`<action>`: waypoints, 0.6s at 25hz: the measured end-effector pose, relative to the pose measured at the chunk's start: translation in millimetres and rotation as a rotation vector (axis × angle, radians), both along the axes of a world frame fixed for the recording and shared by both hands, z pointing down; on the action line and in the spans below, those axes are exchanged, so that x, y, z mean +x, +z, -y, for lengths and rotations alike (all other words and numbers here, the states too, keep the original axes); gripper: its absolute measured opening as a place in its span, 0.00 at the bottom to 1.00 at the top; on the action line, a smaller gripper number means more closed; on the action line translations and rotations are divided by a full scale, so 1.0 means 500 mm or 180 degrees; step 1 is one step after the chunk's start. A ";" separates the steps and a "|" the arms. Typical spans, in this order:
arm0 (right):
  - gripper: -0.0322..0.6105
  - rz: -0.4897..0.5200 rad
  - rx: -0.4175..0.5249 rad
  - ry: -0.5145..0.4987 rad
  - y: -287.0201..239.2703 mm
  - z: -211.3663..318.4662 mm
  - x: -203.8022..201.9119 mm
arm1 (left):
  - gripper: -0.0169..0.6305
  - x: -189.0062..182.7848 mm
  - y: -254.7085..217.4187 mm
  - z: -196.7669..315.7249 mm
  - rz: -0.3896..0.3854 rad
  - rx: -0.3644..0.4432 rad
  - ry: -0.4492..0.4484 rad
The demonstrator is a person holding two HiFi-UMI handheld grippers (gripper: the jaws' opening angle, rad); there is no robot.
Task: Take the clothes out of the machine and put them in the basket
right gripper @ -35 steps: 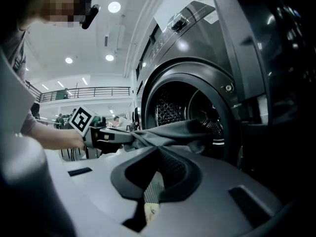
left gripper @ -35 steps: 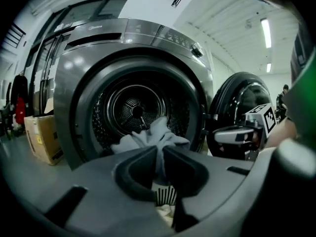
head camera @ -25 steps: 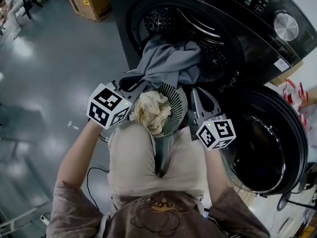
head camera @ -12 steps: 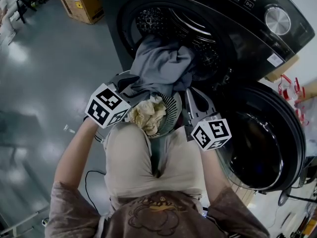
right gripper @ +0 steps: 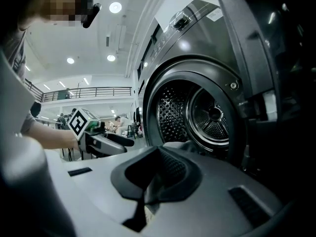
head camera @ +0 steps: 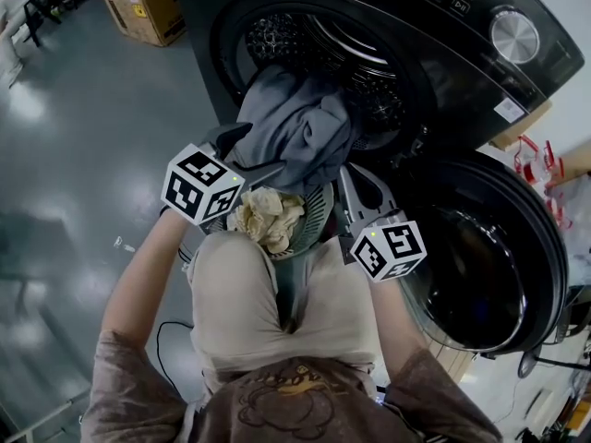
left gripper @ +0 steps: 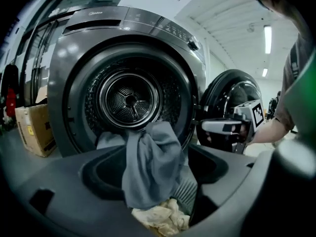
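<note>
A grey garment (head camera: 295, 127) hangs out of the washing machine drum (head camera: 305, 44) and droops over the slatted basket (head camera: 320, 212) between the person's knees. A crumpled cream cloth (head camera: 266, 218) lies in the basket. My left gripper (head camera: 245, 155) is at the garment's lower left edge. Its jaws have just been opening and stand wide, with the grey garment (left gripper: 148, 167) hanging loose between them above the cream cloth (left gripper: 163, 218). My right gripper (head camera: 349, 178) is at the basket's right side, jaws together, with nothing seen in them (right gripper: 153, 181).
The round machine door (head camera: 489, 266) stands swung open at the right. A cardboard box (head camera: 138, 3) sits on the grey floor left of the machine. A black cable (head camera: 166, 340) lies on the floor by the person's left leg.
The left jaws were shut on the grey garment and now stand wide open around it. The left gripper shifted slightly toward the basket. The right gripper kept still.
</note>
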State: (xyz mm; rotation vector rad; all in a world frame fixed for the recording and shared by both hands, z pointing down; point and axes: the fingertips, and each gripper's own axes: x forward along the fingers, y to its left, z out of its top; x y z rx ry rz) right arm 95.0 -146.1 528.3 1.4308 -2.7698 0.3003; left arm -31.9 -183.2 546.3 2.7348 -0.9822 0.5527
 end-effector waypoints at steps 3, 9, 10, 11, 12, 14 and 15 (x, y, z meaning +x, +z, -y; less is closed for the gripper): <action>0.05 -0.0005 0.0000 0.0027 -0.001 -0.001 0.004 | 0.64 0.038 -0.004 0.052 -0.0064 0.0031 0.0014; 0.05 -0.0037 0.0001 0.0047 -0.004 -0.008 0.005 | 0.72 0.118 0.000 0.200 -0.0110 0.0072 -0.0067; 0.05 -0.0044 0.0003 0.0047 -0.005 -0.010 0.005 | 0.74 0.130 0.010 0.222 -0.0071 0.0049 -0.0078; 0.05 -0.0050 0.0005 0.0047 -0.005 -0.012 0.004 | 0.75 0.141 0.023 0.242 -0.0014 0.0008 -0.0086; 0.05 -0.0054 0.0006 0.0048 -0.005 -0.013 0.004 | 0.76 0.149 0.040 0.260 0.0058 -0.0048 -0.0099; 0.05 -0.0066 0.0002 0.0049 -0.005 -0.014 0.006 | 0.78 0.159 0.079 0.287 0.0218 -0.0204 -0.0136; 0.05 -0.0076 -0.0006 0.0051 -0.004 -0.014 0.008 | 0.79 0.163 0.099 0.296 0.0292 -0.0291 -0.0147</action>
